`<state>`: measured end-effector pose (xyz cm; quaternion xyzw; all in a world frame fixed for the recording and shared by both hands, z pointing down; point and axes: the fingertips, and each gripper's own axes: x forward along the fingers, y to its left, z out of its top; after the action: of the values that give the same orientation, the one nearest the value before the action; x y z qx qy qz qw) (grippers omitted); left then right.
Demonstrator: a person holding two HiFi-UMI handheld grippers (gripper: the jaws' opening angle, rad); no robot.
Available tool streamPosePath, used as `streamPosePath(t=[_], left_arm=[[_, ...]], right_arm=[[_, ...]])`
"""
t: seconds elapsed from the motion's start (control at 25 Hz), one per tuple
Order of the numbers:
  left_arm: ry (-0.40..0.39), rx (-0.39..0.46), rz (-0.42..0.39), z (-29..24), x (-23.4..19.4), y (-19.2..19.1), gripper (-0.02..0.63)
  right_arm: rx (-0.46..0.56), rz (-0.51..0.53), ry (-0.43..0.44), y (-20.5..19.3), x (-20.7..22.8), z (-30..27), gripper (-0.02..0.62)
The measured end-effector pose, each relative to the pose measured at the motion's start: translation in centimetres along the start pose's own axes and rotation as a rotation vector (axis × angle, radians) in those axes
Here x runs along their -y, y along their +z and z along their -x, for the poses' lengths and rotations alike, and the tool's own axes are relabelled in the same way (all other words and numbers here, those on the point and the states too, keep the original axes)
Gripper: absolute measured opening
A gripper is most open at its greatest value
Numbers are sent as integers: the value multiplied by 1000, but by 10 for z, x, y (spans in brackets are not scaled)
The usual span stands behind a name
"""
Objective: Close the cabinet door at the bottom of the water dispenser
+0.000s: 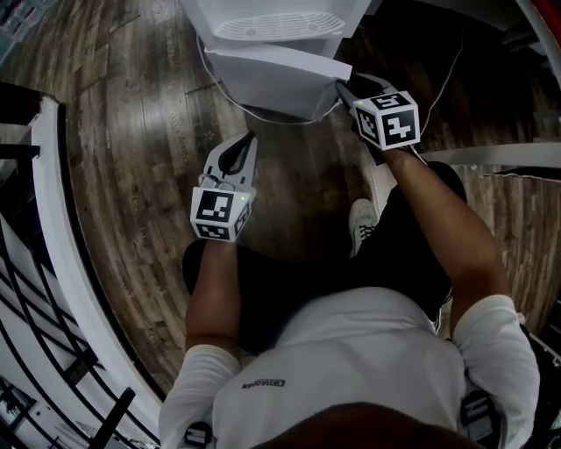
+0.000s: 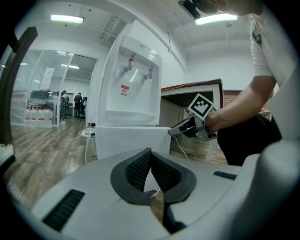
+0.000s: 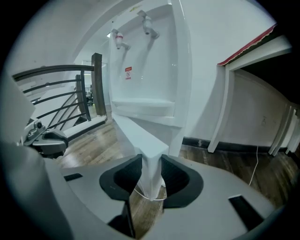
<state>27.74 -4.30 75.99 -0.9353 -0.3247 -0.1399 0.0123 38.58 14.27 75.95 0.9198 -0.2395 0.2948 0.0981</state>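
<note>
Two grippers in play: right gripper (image 1: 344,88) is clamped on the free edge of the door (image 1: 272,77), which stands swung open at 12 o'clock, under the dispenser (image 1: 280,19). Left gripper (image 1: 248,142) idles at 7 o'clock from it, pinched closed on nothing. My worry: that thin edge slips out of the pads mid-swing, or the cord (image 3: 149,199) under the door gets pinched
</note>
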Motion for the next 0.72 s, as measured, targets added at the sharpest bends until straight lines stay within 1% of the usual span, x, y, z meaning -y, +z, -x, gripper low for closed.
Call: streamPosePath(t=[0.32, 0.48, 0.72], left_arm=[[7, -1, -1, 4, -2, 2, -5], [1, -16, -8, 1, 1, -1, -5], [25, -25, 5, 0, -5, -5, -5]], right_arm=[[-27, 48, 19, 7, 11, -9, 143], [5, 35, 22, 12, 19, -15, 143], [54, 58, 14, 16, 25, -20, 143]])
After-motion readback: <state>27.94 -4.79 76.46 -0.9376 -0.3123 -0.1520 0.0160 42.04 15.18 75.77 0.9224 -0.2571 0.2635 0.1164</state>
